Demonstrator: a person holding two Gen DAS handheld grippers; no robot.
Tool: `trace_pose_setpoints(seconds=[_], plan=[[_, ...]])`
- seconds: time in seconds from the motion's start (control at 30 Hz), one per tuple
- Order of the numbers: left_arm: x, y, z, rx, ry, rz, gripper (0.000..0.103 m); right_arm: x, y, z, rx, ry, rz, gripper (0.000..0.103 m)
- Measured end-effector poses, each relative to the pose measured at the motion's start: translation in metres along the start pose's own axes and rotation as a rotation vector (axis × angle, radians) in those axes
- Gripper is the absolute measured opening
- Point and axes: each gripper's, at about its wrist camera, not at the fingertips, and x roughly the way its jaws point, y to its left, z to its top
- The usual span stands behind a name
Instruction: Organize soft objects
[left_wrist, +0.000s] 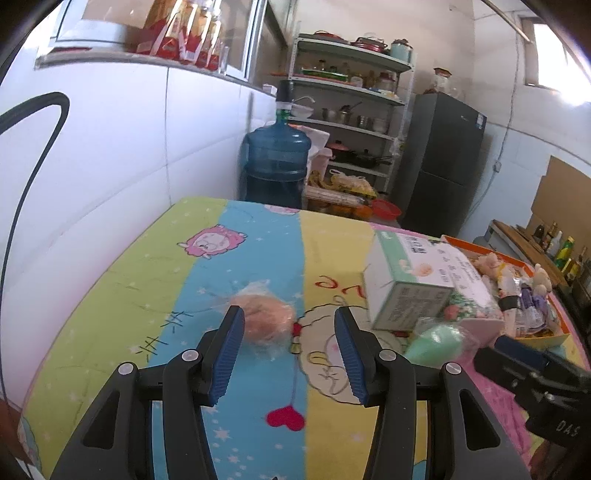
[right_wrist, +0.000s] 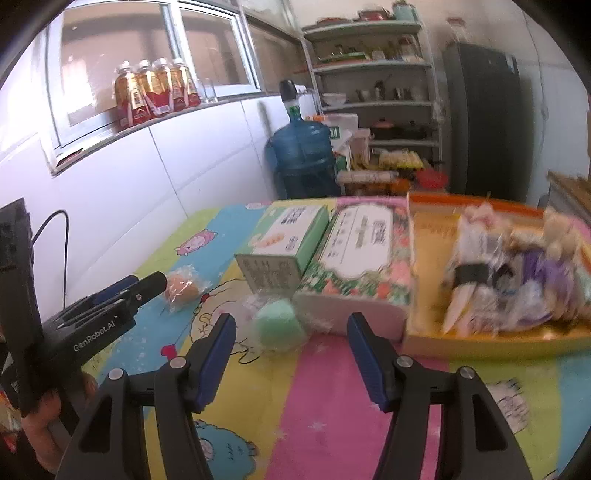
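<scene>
Your left claw stands with its jaws apart and nothing between the pads. Just beyond its left finger, a peach-coloured soft object in clear plastic wrap lies on the blue stripe of the cartoon-print cloth that covers the worktop. The object is partly hidden behind that finger; contact cannot be confirmed from the left wrist view. In the right wrist view, the tips of the left claw sit just beside the same wrapped object, at its left side.

Your right claw is likewise open and empty. A mint-green soft object in clear wrap lies on the cloth ahead of it, nearer the left finger, and close against the front corner of a floral-print box. A white and green carton stands touching the left side of the floral box.

To the right of both boxes, an orange tray holds a pile of small plush toys and wrapped items; these are blurred and cannot be told apart individually.

A hand grips the handle of the left claw at the lower left edge of the right wrist view. Behind the worktop stand a blue water jug and a shelving rack.
</scene>
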Motion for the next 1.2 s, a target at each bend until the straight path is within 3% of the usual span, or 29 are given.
trace_pose_setpoints(seconds=[0.27,0.4,1.2], plan=[[0.015,0.008,-0.004,0.012,0.028,-0.01,0.052,0.027,0.001,-0.01,0.058,0.055,-0.017,0.063],[0.026,0.013,-0.001,-0.007,0.051,-0.03,0.052,0.037,-0.003,-0.009,0.089,0.075,-0.023,0.078],[0.087,0.03,0.016,-0.067,0.157,0.059,0.059,0.069,-0.005,0.001,0.153,0.093,0.043,0.079]])
